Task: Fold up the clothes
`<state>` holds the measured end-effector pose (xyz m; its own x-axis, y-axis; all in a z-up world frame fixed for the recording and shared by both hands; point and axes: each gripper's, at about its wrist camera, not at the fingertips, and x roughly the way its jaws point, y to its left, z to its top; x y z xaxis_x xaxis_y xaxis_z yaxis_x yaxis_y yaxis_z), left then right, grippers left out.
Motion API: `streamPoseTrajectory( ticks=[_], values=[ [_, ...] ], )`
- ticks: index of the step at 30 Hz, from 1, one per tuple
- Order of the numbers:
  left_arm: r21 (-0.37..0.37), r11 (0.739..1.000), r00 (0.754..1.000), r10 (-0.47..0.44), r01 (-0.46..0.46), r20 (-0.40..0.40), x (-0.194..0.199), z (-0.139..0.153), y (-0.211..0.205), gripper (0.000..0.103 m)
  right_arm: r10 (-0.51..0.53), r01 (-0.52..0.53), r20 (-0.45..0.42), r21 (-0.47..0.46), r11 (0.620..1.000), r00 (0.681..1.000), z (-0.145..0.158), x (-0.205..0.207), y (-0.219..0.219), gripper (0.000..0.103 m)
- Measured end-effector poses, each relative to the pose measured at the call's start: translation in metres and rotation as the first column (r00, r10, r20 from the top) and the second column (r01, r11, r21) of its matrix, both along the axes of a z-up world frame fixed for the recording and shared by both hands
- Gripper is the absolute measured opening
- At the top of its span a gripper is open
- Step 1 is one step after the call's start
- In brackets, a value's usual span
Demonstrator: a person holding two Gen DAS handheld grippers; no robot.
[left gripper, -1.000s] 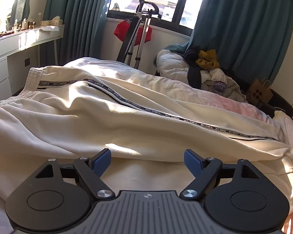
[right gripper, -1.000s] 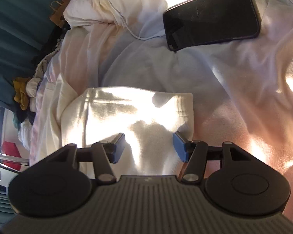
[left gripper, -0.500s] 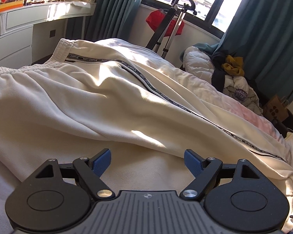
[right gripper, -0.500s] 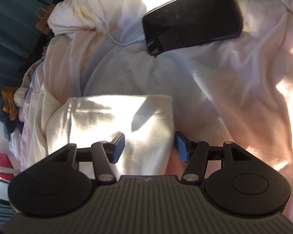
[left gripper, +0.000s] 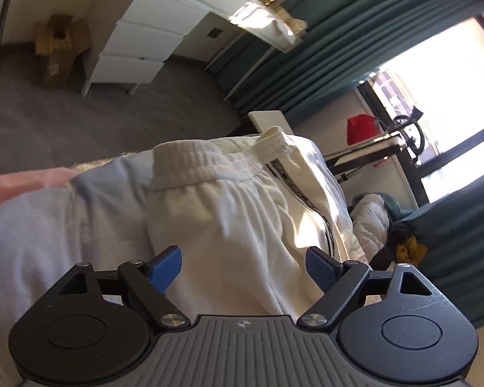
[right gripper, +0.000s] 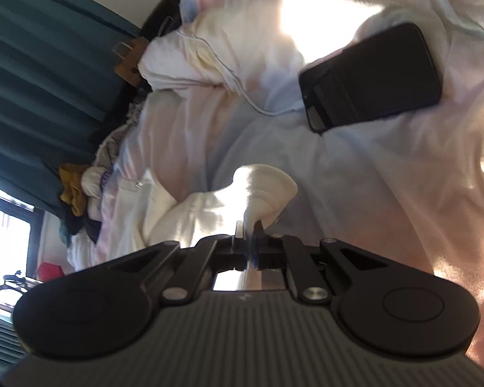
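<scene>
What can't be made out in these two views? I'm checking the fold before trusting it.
- Left wrist view: the legs of the white pants run under the open left hand-held gripper, cut off by its body.
- Right wrist view: the right hand-held gripper is shut on a cuff; motion blur hides the layers pinched.
- Right wrist view: the phone screen is dark and blurred.

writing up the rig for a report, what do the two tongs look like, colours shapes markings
Both are alike: left tongs and right tongs have black linkage arms with silver pivot screws, two round black discs on either side, and a grey ribbed body bearing a small round emblem. The left's finger pads are blue and textured. No cables or sleeves show.
</scene>
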<state>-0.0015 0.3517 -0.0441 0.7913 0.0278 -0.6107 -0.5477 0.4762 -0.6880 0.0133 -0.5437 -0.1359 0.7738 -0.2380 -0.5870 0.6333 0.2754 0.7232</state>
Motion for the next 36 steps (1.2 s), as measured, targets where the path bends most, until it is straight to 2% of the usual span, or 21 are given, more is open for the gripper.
streamPoseTrajectory(
  ticks=[5, 8, 12, 14, 15, 16, 19, 21, 24, 28, 32, 36],
  values=[
    [-0.171, 0.984, 0.999, 0.035, -0.041, -0.039, 0.005, -0.039, 0.036, 0.077, 0.025, -0.008, 0.112, -0.148, 0.989, 0.993, 0.031, 0.000, 0.009, 0.006],
    [-0.246, 0.969, 0.999, 0.024, -0.033, -0.041, 0.010, -0.055, 0.043, 0.070, 0.021, -0.003, 0.100, -0.172, 0.985, 0.995, 0.032, 0.005, 0.009, 0.006],
    [-0.208, 0.978, 1.000, 0.013, -0.019, -0.028, 0.017, -0.052, 0.037, 0.050, 0.003, 0.002, 0.040, -0.131, 0.991, 0.999, 0.017, 0.014, 0.004, 0.006],
    [-0.185, 0.983, 1.000, -0.004, 0.004, -0.001, 0.018, -0.048, 0.033, 0.037, -0.006, 0.007, 0.015, -0.103, 0.995, 1.000, 0.008, 0.018, 0.000, 0.006],
    [-0.172, 0.985, 1.000, -0.011, 0.013, 0.013, 0.019, -0.046, 0.030, 0.017, -0.006, 0.007, 0.008, -0.099, 0.995, 1.000, 0.005, 0.019, -0.001, 0.006],
    [-0.158, 0.987, 1.000, -0.018, 0.022, 0.026, 0.019, -0.044, 0.027, 0.014, -0.004, 0.004, 0.007, -0.104, 0.995, 1.000, 0.005, 0.021, 0.000, 0.006],
    [-0.183, 0.983, 0.997, 0.006, 0.009, 0.077, 0.008, -0.039, 0.025, 0.011, 0.001, 0.002, 0.029, -0.118, 0.993, 1.000, 0.009, 0.019, 0.002, 0.006],
    [-0.248, 0.969, 0.990, 0.047, -0.013, 0.132, -0.004, -0.038, 0.026, 0.009, 0.002, 0.004, 0.054, -0.120, 0.993, 0.999, 0.014, 0.014, 0.002, 0.006],
    [-0.237, 0.971, 0.982, 0.017, 0.029, 0.189, -0.021, -0.021, 0.021, 0.008, -0.002, 0.016, 0.131, -0.105, 0.994, 0.991, 0.024, -0.003, -0.001, 0.005],
    [-0.218, 0.972, 0.965, -0.025, 0.084, 0.263, -0.044, 0.003, 0.014, 0.008, -0.016, 0.045, 0.184, -0.155, 0.987, 0.983, 0.047, -0.028, -0.010, 0.005],
    [-0.204, 0.970, 0.961, -0.072, 0.129, 0.265, -0.042, 0.014, 0.009, 0.008, -0.047, 0.094, 0.232, -0.198, 0.976, 0.972, 0.065, -0.042, -0.026, 0.005],
    [-0.237, 0.961, 0.969, -0.082, 0.139, 0.233, -0.003, 0.017, 0.017, 0.008, -0.009, 0.056, 0.209, -0.222, 0.973, 0.978, 0.073, -0.008, -0.036, 0.005]
  ],
)
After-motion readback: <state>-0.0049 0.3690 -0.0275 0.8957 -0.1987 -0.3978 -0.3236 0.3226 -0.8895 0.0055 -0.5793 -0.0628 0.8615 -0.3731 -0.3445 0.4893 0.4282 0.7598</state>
